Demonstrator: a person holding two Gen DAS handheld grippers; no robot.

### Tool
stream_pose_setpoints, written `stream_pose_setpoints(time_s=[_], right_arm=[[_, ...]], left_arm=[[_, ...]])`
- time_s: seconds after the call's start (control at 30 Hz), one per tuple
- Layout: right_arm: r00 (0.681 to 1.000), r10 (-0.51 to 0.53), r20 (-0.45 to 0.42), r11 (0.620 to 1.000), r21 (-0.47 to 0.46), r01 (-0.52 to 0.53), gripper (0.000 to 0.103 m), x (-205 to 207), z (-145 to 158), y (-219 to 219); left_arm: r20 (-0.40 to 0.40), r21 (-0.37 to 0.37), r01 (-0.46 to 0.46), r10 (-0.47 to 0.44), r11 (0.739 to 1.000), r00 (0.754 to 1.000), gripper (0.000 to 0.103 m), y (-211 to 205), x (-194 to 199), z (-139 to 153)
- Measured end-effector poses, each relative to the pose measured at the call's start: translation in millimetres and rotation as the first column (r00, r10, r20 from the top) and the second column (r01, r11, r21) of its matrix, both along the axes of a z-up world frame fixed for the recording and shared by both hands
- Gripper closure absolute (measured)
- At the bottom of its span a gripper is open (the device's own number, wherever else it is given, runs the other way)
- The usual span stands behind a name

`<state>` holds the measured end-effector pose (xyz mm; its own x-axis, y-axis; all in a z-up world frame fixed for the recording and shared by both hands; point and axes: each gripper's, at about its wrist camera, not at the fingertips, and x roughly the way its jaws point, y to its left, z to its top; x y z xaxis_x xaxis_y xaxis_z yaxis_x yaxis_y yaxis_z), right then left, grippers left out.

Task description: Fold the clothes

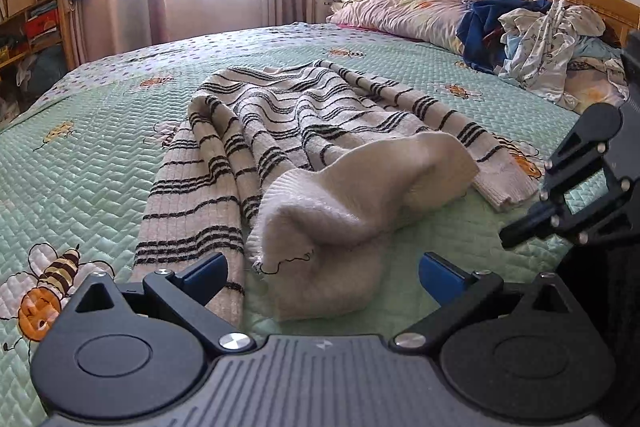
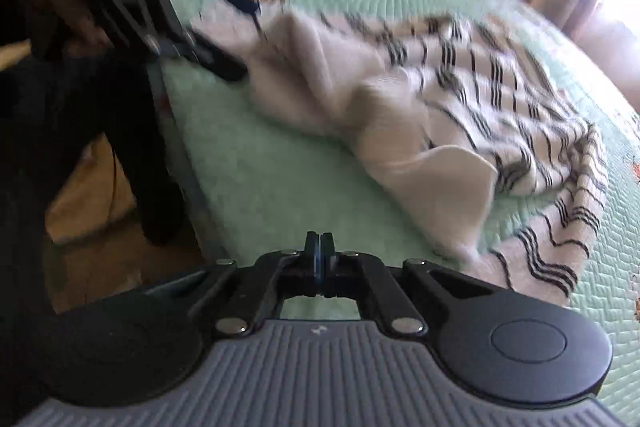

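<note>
The left tool (image 1: 322, 277) is seen held wide, its blue pads (image 1: 208, 273) apart on either side of the near end of the garment, with nothing pressed between them. The right tool (image 2: 320, 247) is seen fully closed, pad against pad, with no cloth caught in it; it is poised over bare bedspread just near of the garment, and its picture is smeared, so fine detail cannot be told.

The striped sweater (image 1: 288, 115) is found lying rumpled on the bed (image 1: 80, 155), spread from the near edge toward the far side, with folds running lengthwise. A plain cream part (image 1: 352, 195), probably turned inside out, is heaped at the near end between the left pads, and a loose dark thread hangs from its edge. One sleeve (image 1: 492, 163) is stretched out to the right, its ribbed cuff lying flat.

The knit is judged to be soft, limp and fairly thick: it will sag and stretch when lifted and no crease will be kept unless it is smoothed. A hold is best taken on the ribbed hem or cuff, where the fabric is firmer, and the loose thread should be avoided.

A pile of other clothes (image 1: 552, 39) is seen far right, by the pillow (image 1: 400, 15)
</note>
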<state>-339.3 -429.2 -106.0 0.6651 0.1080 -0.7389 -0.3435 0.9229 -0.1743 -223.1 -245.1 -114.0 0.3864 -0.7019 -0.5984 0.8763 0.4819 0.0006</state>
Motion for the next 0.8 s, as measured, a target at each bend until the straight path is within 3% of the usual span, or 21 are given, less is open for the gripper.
stream_pose_setpoints(time_s=[0.1,0.17,0.2,0.27,0.4,0.47,0.5,0.53,0.57,0.7,0.8], right_arm=[[0.990,-0.047,0.136,0.998,-0.041,0.053,0.089,1.7,11.3,-2.5],[0.986,0.018,0.163,0.983,-0.183,0.012,0.070,8.6,11.2,-3.0],[0.984,0.079,0.158,0.963,-0.269,-0.034,0.065,12.0,9.6,-1.4],[0.968,0.223,0.116,0.883,-0.444,-0.150,0.048,18.8,5.0,3.5],[0.909,0.417,-0.028,0.671,-0.665,-0.328,0.041,37.5,-8.7,5.7],[0.891,0.441,-0.105,0.642,-0.657,-0.395,0.041,48.3,-12.2,0.8],[0.894,0.417,-0.161,0.656,-0.628,-0.419,0.046,55.4,-15.3,-3.4],[0.905,0.366,-0.215,0.691,-0.589,-0.420,0.076,62.4,-18.0,-7.6],[0.921,0.310,-0.237,0.734,-0.556,-0.390,0.090,65.4,-17.7,-12.4],[0.984,0.101,-0.146,0.904,-0.400,-0.152,0.093,44.0,7.7,-39.7],[0.993,-0.112,-0.028,0.980,-0.171,0.106,0.096,22.0,36.2,-69.0]], left_arm=[[0.009,-0.003,-0.014,0.014,1.000,1.000,0.001,5.0,-1.1,3.2],[0.012,-0.004,-0.025,0.025,1.000,1.000,0.001,6.5,-1.1,5.1],[0.011,-0.006,-0.027,0.027,1.000,1.000,0.001,6.5,-1.4,5.7],[0.011,-0.007,-0.026,0.026,1.000,1.000,0.001,6.1,-2.4,6.8],[0.071,0.043,0.057,-0.060,0.997,0.996,0.001,-6.3,-12.4,5.9],[0.144,0.091,0.099,-0.111,0.991,0.983,0.001,-15.0,-16.6,6.1],[0.190,0.121,0.117,-0.138,0.986,0.972,0.001,-19.8,-18.4,6.5],[0.234,0.152,0.133,-0.166,0.979,0.958,0.001,-24.6,-20.1,6.8],[0.266,0.174,0.148,-0.191,0.974,0.945,0.001,-28.7,-20.1,7.3],[0.291,0.177,0.205,-0.251,0.963,0.923,0.001,-38.0,-3.0,10.8],[0.315,0.183,0.259,-0.307,0.948,0.898,0.001,-52.9,13.7,13.4]])
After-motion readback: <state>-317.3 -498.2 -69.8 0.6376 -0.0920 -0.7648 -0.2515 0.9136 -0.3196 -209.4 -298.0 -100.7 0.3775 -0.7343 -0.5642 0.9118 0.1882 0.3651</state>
